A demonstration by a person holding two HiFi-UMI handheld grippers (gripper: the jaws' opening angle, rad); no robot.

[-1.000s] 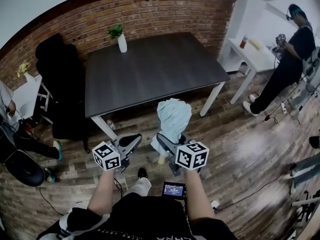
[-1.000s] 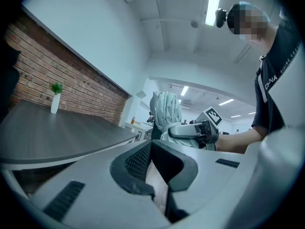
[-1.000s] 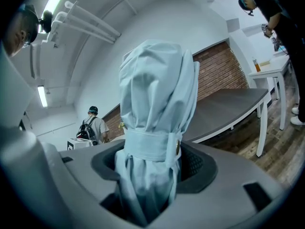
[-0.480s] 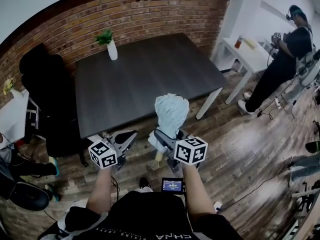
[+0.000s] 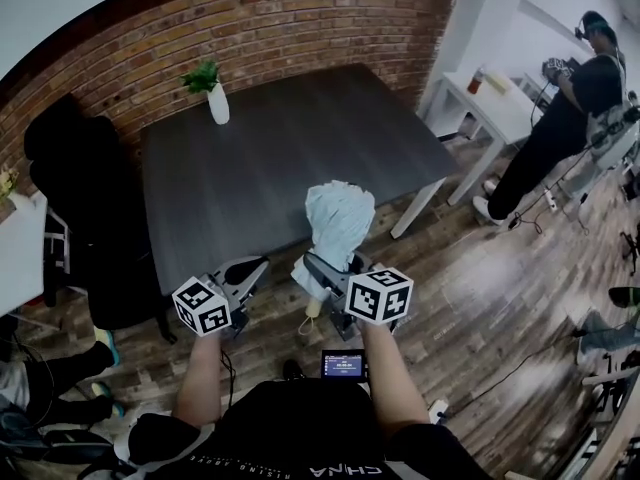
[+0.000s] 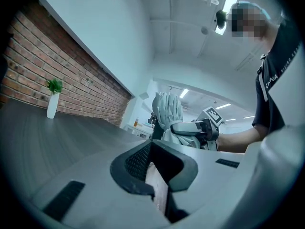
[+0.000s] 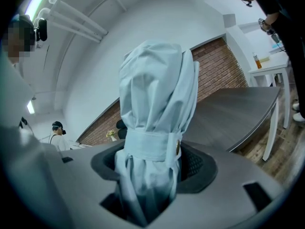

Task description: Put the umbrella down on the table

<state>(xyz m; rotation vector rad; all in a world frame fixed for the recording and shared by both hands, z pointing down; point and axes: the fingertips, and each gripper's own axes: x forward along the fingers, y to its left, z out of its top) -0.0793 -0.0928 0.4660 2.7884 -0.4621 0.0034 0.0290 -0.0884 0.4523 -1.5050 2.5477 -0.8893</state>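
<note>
A folded pale-blue umbrella (image 5: 340,218) stands upright in my right gripper (image 5: 325,273), which is shut on it just below the strap; its wooden handle (image 5: 312,320) hangs beneath. In the right gripper view the umbrella (image 7: 157,123) fills the space between the jaws of the right gripper (image 7: 152,168). My left gripper (image 5: 243,271) is beside it on the left, shut and holding nothing. In the left gripper view, its jaws (image 6: 153,171) are nearly together and the umbrella (image 6: 167,111) shows off to the right. The dark grey table (image 5: 260,168) lies just ahead, its near edge at the grippers.
A white vase with a green plant (image 5: 213,96) stands at the table's far left corner. A black chair (image 5: 75,208) is left of the table. A white side table (image 5: 500,103) and a standing person (image 5: 560,128) are at the right. A brick wall runs behind.
Both grippers and the umbrella have come forward up to the table's near edge. The right gripper's hold on the umbrella is unchanged.
</note>
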